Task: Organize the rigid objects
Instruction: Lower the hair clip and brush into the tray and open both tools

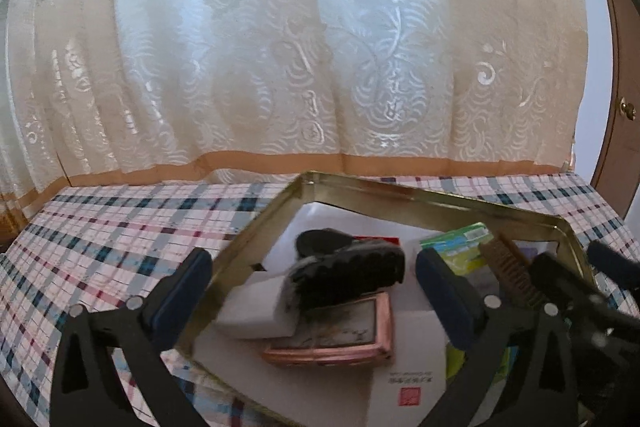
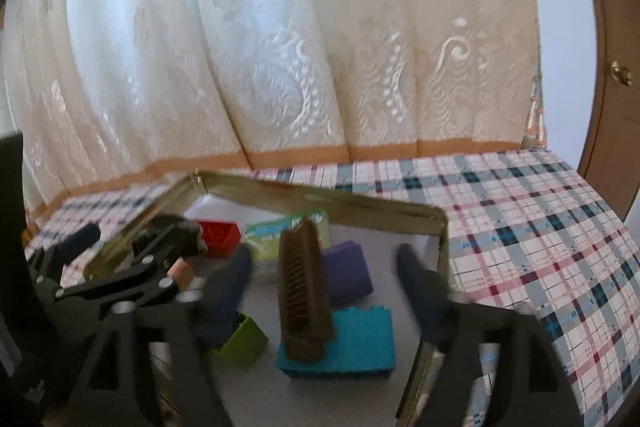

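Note:
A gold metal tin stands on the plaid table and holds several objects. In the left wrist view a black hair claw clip lies on a white block and a pink framed case, with a green box and a brown comb to the right. My left gripper is open above the tin's left part, empty. In the right wrist view my right gripper is open, empty, above the brown comb, which leans on a teal block. Purple, red and lime blocks lie nearby.
The tin's rim rises around the objects. The plaid tablecloth spreads right of the tin and also left of it. A cream patterned curtain hangs right behind the table. A brown door stands at the far right.

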`<action>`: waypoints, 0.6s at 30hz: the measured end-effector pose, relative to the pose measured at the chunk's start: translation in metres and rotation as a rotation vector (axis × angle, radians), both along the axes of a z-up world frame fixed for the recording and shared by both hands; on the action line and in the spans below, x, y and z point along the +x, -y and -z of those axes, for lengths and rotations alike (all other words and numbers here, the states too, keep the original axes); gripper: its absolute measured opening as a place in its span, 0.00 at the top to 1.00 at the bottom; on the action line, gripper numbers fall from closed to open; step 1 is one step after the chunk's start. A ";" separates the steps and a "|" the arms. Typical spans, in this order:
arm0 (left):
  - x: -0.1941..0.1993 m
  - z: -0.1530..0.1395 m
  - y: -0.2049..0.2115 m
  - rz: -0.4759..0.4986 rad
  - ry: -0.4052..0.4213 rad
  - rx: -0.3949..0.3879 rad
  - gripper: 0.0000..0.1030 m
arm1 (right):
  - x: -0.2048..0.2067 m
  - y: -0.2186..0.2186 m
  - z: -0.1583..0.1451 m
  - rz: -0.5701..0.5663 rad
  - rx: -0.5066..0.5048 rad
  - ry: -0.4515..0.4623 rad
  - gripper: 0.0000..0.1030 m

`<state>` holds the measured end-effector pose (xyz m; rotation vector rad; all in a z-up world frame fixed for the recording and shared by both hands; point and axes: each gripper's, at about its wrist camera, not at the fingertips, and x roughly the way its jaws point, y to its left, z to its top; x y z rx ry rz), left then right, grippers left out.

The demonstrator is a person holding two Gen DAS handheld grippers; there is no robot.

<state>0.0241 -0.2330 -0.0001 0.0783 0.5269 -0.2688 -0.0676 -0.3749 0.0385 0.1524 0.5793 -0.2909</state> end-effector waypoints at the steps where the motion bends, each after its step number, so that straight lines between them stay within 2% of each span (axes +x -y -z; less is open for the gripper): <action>1: -0.002 0.000 -0.001 0.001 0.007 0.004 0.00 | -0.003 -0.001 -0.002 0.008 -0.004 0.017 0.15; 4: -0.008 -0.001 -0.007 -0.005 0.018 0.022 0.00 | -0.006 -0.004 -0.004 0.007 -0.018 0.041 0.14; 11: -0.020 -0.004 -0.022 -0.009 0.041 -0.016 0.00 | -0.016 -0.010 -0.005 0.031 0.001 0.101 0.14; 18: -0.036 -0.008 -0.030 -0.018 0.094 -0.014 0.00 | -0.031 -0.028 -0.011 0.058 -0.070 0.210 0.14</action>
